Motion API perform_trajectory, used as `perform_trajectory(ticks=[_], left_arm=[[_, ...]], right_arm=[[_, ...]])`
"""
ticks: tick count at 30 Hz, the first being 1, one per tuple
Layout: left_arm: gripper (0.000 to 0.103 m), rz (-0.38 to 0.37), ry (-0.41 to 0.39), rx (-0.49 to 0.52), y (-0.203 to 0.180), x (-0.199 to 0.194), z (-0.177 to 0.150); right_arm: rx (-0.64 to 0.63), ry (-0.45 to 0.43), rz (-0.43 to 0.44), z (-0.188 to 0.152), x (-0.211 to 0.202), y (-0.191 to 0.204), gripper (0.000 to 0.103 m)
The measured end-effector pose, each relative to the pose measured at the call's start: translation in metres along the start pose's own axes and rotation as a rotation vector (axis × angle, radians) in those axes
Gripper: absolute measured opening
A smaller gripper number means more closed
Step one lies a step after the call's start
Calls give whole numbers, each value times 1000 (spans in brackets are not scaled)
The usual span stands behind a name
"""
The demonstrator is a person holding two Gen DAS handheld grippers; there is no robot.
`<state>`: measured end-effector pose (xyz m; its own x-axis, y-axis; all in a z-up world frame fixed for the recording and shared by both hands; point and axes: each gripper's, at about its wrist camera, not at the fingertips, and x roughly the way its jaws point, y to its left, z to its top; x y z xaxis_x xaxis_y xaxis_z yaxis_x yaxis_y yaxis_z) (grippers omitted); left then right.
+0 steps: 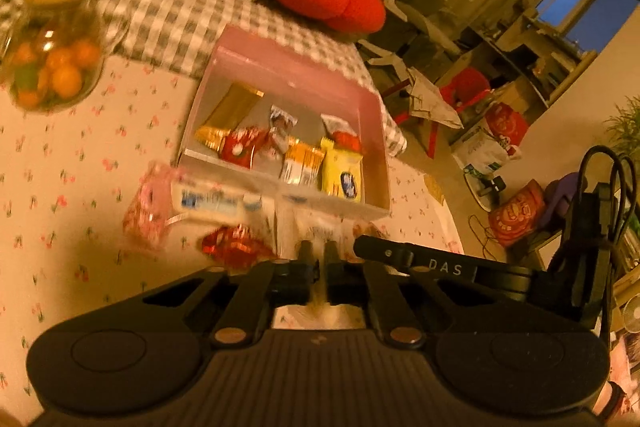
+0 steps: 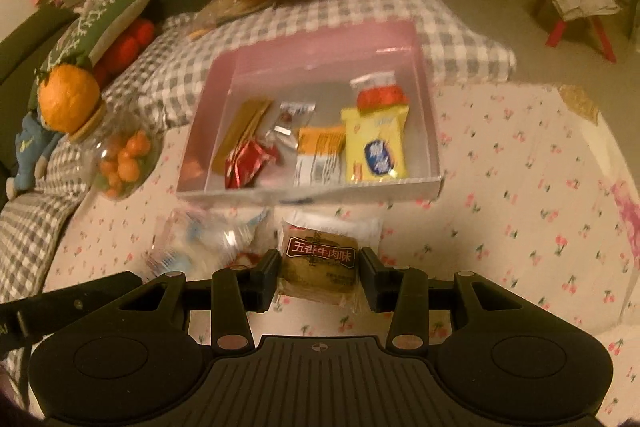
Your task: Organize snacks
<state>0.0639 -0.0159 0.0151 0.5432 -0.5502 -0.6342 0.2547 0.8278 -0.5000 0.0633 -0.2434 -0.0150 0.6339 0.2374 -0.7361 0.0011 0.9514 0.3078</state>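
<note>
Right fingers (image 2: 320, 269): I clamp a brown-labelled clear snack packet (image 2: 318, 261), just short of the pink open box (image 2: 320, 47).
Left fingers (image 1: 319, 263): closed together, pinching a thin edge of white wrapper (image 1: 320, 229).
Box contents: yellow packet (image 2: 374, 147).

Left claw (image 1: 319, 255) pinched closed above loose snack packets (image 1: 208, 203), pink box (image 1: 372, 115) of snacks beyond.
</note>
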Motion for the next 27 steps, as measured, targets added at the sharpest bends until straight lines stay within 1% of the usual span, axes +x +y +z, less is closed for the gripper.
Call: perform_trajectory(ticks=[3,4,6,7,8,10,11,15,19,23,27], left_arm=[[0,-12,-23,30,-3,6,11],[0,0,-21,41,-4,9,13],[1,32,32,42,-2,16,14],[2,30,54,61,-1,18,12],[4,28,69,109,-3,19,8],[24,52,91,225,-8,24,-3],[27,61,105,264,-9,27,-9],[32,84,160,377,-9,43,-23],[39,98,185,481,-14,50,-28],[42,90,206,563,-18,57,-32],[43,88,237,655,-22,68,-37]], right_arm=[[19,-26,3,12,1,-6,41],[24,-37,3,15,1,-8,41],[41,-29,8,16,3,-13,41],[46,-16,13,14,4,-16,41],[38,-3,12,11,5,-18,41],[3,15,-16,4,8,-19,41],[-6,26,-29,3,10,-19,41],[-9,49,-15,-4,11,-22,41],[-40,78,-16,-13,9,-18,41],[-77,108,-14,-21,10,-13,41],[-111,139,-16,-26,12,-10,41]])
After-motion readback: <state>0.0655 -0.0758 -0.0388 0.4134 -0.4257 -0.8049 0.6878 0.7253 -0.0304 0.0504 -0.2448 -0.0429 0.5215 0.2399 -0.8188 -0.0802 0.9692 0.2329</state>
